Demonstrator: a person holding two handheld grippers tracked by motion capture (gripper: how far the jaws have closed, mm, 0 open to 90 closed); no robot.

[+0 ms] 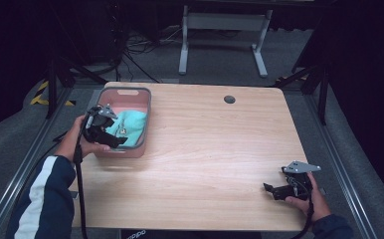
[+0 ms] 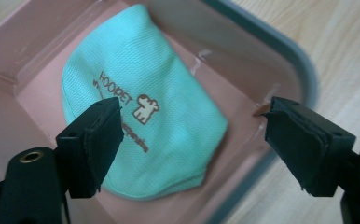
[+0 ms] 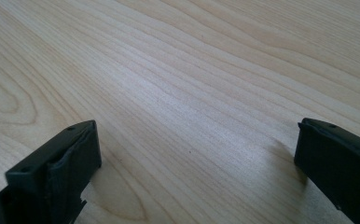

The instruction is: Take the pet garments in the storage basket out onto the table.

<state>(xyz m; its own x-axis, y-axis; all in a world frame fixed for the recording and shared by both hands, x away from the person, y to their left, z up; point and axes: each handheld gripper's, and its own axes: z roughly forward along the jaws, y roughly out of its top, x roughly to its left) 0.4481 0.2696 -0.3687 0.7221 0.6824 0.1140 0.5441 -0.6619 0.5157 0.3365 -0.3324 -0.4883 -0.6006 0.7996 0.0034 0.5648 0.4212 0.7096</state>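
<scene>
A mint-green cloth pouch (image 1: 129, 125) (image 2: 141, 116) with a small brown dog logo lies inside a pink plastic bin (image 1: 130, 94) (image 2: 10, 112) at the table's left. Above the bin's near left corner hangs my left gripper (image 1: 114, 141) (image 2: 192, 135), open, its jaws spread over the pouch without touching it. At the table's near right corner my right gripper (image 1: 270, 189) (image 3: 197, 158) rests low over bare wood, open with nothing between its jaws.
The wooden table (image 1: 205, 149) has a round cable hole (image 1: 229, 99) near its far edge. A white desk frame (image 1: 225, 35) stands on the floor beyond. Cables trail from both grippers off the near edge.
</scene>
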